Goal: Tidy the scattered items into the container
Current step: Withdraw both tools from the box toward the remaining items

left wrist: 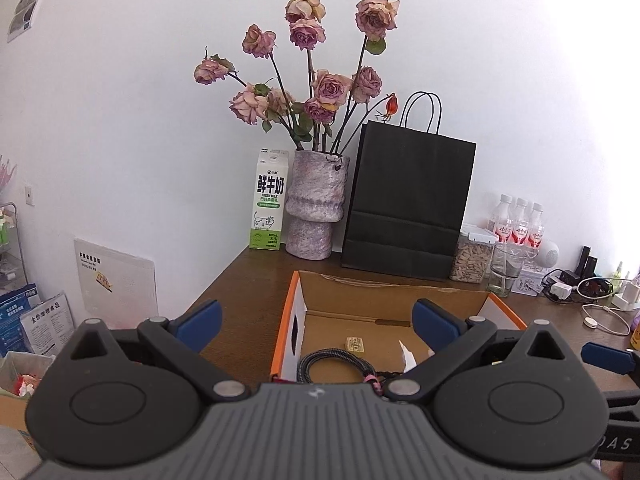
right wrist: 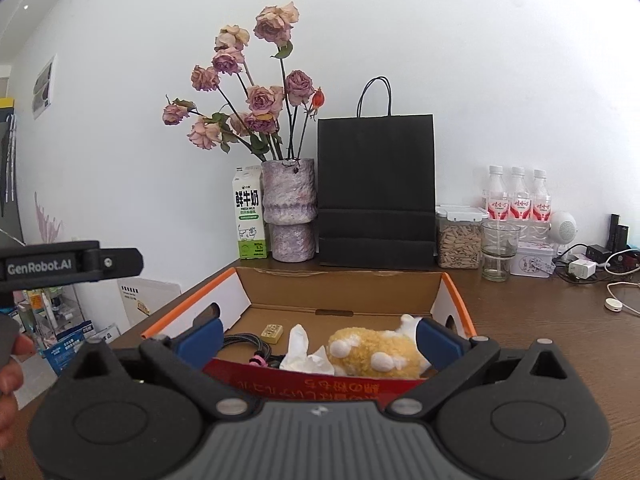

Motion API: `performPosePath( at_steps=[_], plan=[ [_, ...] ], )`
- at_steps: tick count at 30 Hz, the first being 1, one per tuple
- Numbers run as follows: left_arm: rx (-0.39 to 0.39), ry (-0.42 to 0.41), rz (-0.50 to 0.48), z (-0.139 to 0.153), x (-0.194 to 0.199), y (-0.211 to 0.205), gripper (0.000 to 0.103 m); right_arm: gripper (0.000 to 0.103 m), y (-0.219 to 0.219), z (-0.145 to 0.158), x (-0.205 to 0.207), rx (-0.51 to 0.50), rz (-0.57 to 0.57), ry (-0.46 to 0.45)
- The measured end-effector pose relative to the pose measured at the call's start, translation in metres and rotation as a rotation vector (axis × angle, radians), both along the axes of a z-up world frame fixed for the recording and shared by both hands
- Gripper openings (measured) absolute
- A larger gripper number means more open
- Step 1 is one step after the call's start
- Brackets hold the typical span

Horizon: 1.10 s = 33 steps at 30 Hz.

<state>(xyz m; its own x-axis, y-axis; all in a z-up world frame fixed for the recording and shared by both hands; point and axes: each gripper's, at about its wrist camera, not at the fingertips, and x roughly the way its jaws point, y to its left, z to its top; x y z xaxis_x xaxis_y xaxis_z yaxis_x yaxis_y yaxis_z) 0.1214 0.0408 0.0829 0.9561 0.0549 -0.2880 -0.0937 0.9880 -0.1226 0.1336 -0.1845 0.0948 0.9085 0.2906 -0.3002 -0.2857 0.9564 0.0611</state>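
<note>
An open cardboard box with orange rims stands on the brown table; it also shows in the left wrist view. Inside lie a yellow and white plush toy, a crumpled white tissue, a small gold block and a coiled dark braided cable. My right gripper is open and empty, just above the box's near edge. My left gripper is open and empty over the left part of the box.
Behind the box stand a milk carton, a vase of dried roses and a black paper bag. To the right are a seed jar, a glass, three bottles, chargers and cables.
</note>
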Motion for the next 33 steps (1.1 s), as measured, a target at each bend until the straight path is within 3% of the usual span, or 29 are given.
performPosePath(
  at_steps=[15,26,33],
  plan=[
    [0.047,0.127,-0.008,-0.038,-0.043,0.004,0.103,0.103,-0.059,-0.043,-0.054,-0.062,-0.082,0.133],
    [0.05,0.262,-0.029,-0.084,-0.048,-0.003,0.103,0.103,-0.083,-0.076,-0.058,-0.087,-0.142,0.247],
    [0.035,0.284,-0.027,-0.094,-0.051,-0.002,0.103,0.103,-0.09,-0.081,-0.057,-0.079,-0.152,0.264]
  ],
)
